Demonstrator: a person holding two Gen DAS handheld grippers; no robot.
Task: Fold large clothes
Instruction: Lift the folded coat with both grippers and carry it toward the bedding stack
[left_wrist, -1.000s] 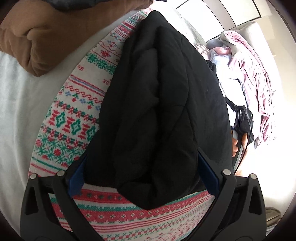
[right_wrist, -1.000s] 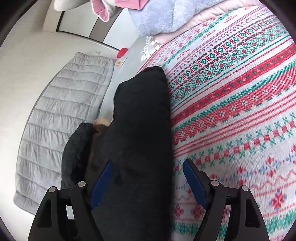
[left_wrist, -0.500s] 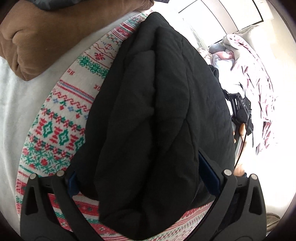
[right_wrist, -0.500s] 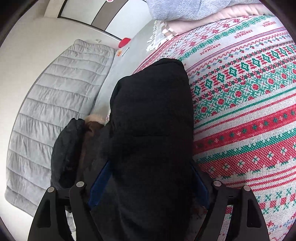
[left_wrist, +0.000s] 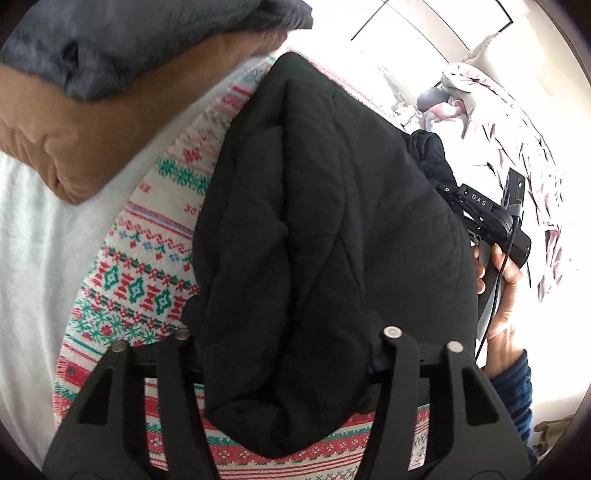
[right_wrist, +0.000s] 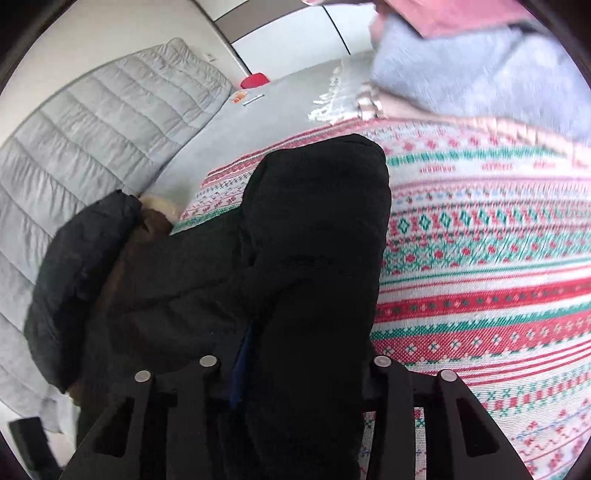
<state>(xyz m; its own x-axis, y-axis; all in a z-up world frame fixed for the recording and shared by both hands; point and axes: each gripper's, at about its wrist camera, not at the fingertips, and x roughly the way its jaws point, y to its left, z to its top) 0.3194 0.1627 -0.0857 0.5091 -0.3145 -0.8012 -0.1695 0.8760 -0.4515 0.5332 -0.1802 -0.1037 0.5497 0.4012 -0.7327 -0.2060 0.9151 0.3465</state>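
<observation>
A black quilted jacket lies on a red, green and white patterned blanket. My left gripper is shut on a thick fold of the jacket, which hides the pads. My right gripper is shut on another fold of the same jacket. The jacket's fur-trimmed hood hangs to the left in the right wrist view. The right gripper's body and the hand holding it show at the right of the left wrist view.
A brown folded garment with a dark grey one on top lies at the upper left. Pink bedding is piled far right. A grey quilt and a light blue and pink pile border the blanket.
Both grippers have closed from open onto the jacket's folds. The jacket edge has bunched up and moved further over the patterned blanket.
</observation>
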